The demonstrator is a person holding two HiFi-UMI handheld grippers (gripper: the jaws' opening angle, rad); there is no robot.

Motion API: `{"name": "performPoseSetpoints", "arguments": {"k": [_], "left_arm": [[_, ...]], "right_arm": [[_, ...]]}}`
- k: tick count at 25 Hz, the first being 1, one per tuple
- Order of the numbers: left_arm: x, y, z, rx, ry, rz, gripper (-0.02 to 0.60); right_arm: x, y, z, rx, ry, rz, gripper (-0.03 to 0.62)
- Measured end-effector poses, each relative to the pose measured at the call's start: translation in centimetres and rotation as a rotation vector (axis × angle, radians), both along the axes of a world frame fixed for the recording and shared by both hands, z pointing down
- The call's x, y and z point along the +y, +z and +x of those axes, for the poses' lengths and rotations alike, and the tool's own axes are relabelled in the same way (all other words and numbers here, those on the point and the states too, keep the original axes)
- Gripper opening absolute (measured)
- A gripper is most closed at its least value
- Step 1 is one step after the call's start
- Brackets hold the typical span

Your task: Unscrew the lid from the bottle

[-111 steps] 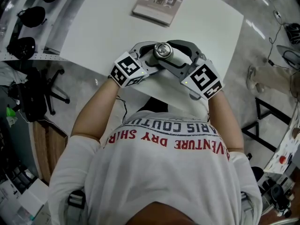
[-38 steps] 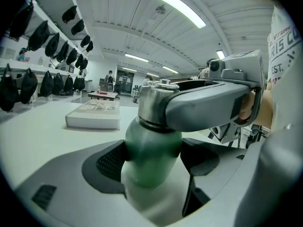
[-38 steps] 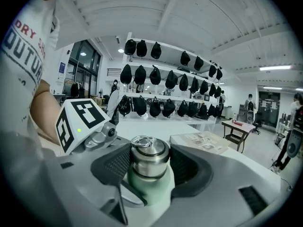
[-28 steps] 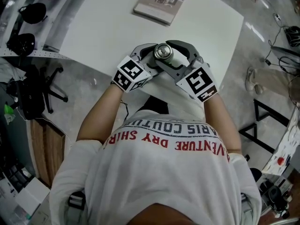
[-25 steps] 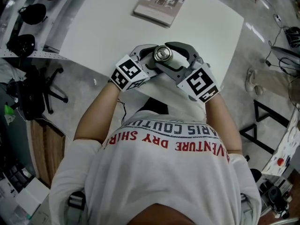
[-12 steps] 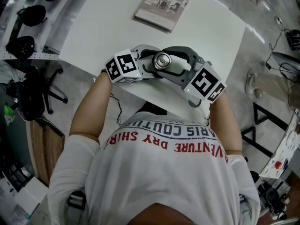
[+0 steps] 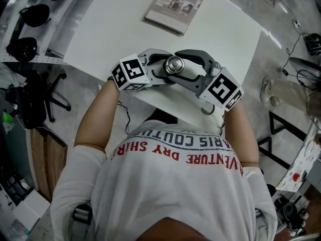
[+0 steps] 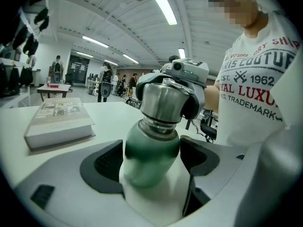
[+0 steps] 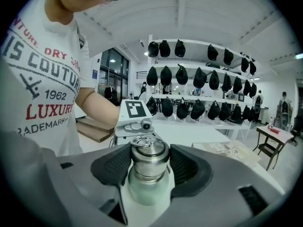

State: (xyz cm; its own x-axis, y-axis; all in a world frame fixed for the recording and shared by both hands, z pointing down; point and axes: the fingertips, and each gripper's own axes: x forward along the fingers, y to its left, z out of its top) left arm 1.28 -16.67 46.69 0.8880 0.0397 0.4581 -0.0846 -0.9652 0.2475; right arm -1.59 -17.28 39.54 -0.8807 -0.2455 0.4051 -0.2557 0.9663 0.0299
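A green bottle (image 8: 150, 148) with a steel lid (image 7: 174, 64) stands upright near the front edge of the white table (image 7: 110, 24). My left gripper (image 8: 152, 162) is shut on the bottle's green body, its pads on either side. From the opposite side my right gripper (image 9: 149, 160) is shut on the steel lid (image 9: 149, 156), with the pale green body (image 9: 149, 188) showing below its pads. In the head view both grippers (image 7: 159, 70) (image 7: 189, 70) meet around the bottle, close in front of the person's chest.
A book (image 7: 175, 1) lies flat at the table's far side, also seen as a book (image 8: 59, 122) in the left gripper view. An office chair (image 7: 45, 102) stands on the floor at the left. Shelves of black caps (image 9: 199, 84) line the far wall.
Both grippers have turned about the bottle while staying in place. The left marker cube swung left and the right cube swung right.
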Motion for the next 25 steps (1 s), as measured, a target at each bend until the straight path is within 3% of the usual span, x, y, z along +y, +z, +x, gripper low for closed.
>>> {"name": "performPoseSetpoints", "arguments": {"k": [4,11,12,14,16,20,25], "left_arm": [[-0.7,-2.5,-1.5,0.077,-0.118,0.01,0.374],[0.5,-9.7,-4.2,0.25,-0.359,0.024,0.362],[1.1,-11.0,-4.3,0.278,-0.386,0.027,0.336],[2.2,-13.3,-4.4,0.321,-0.457,0.042,0.186],[3.1,-15.1,-4.7,0.349,-0.537,0.035,0.11],[5.7,-18.1,-4.8,0.38,-0.63,0.025,0.063],[9.2,-20.6,-4.5,0.332,-0.644,0.08,0.041]], "right_arm": [[-0.1,-2.2,0.5,-0.074,0.075,0.004,0.256],[0.7,-7.4,3.0,-0.203,0.305,0.032,0.256],[1.2,-8.1,3.4,-0.226,0.336,0.03,0.256],[2.2,-9.8,3.9,-0.277,0.38,0.033,0.256],[3.5,-11.2,4.3,-0.312,0.411,0.045,0.256],[6.5,-13.5,5.1,-0.349,0.455,0.055,0.256],[10.3,-15.4,5.7,-0.338,0.471,0.081,0.256]]}}
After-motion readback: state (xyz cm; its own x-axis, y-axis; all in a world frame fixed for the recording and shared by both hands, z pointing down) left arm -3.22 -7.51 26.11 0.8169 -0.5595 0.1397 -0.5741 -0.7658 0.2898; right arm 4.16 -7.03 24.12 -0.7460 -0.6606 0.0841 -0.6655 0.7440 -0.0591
